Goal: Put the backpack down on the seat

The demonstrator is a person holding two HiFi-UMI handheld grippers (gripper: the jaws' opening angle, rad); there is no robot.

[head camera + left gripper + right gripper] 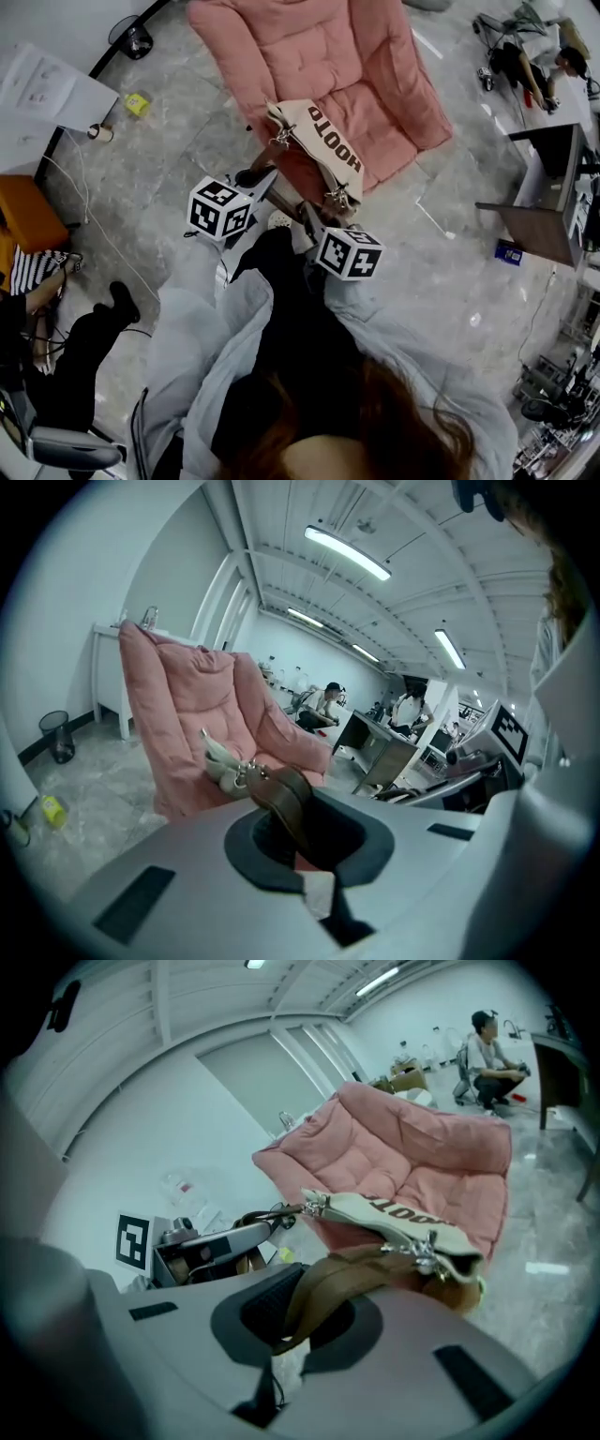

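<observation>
Head view: backpack [323, 150] hangs over the pink seat's [309, 56] front edge, print up, long axis across it. Left gripper [265, 176] and right gripper [309, 212] each clench a brown strap [328, 1288].

armchair [314, 56] top cropped, backpack [330, 141] body mostly hidden

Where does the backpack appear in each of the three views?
Head view: backpack just above centre, at the near edge of the pink cushion.
Left gripper view: backpack left of centre, only a cream corner and a brown strap showing.
Right gripper view: backpack right of centre, cream top with lettering.
Shared landmark: the pink armchair, behind it in every view.
</observation>
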